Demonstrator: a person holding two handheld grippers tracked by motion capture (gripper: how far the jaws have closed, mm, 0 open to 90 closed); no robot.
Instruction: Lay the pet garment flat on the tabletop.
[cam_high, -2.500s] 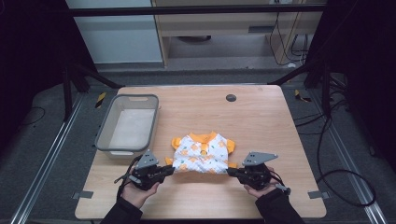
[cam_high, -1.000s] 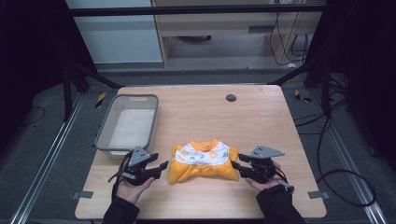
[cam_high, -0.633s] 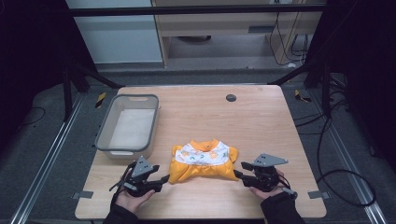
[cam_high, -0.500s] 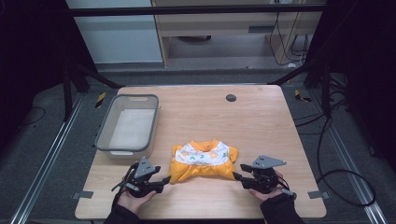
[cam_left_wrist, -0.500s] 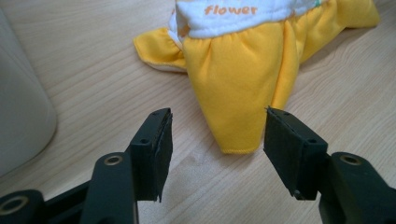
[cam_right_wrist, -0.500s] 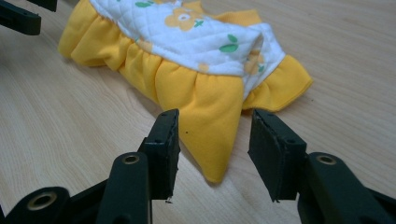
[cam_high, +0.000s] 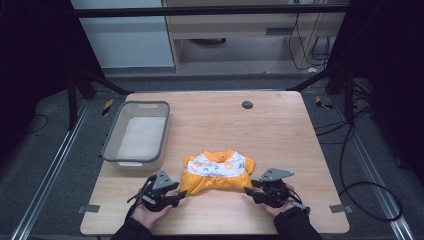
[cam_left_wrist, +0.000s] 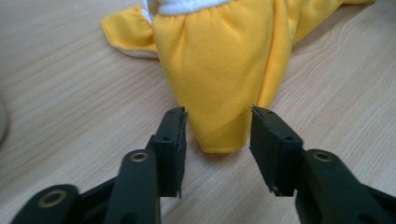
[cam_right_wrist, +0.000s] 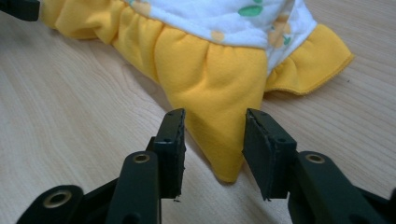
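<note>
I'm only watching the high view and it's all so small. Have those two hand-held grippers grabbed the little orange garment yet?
Observer: Not yet. In the left gripper view, the left hand-held gripper has a yellow corner of the garment between its jaws, but the pads stand clear of the cloth. The jaws have just been closing.
Operator: And the other one?
Observer: Same. In the right gripper view, the right hand-held gripper straddles another yellow corner without pressing on it, its jaws also closing.
Operator: Is the cloth lifted at all?
Observer: No, both corners lie flat on the wooden table.
</note>
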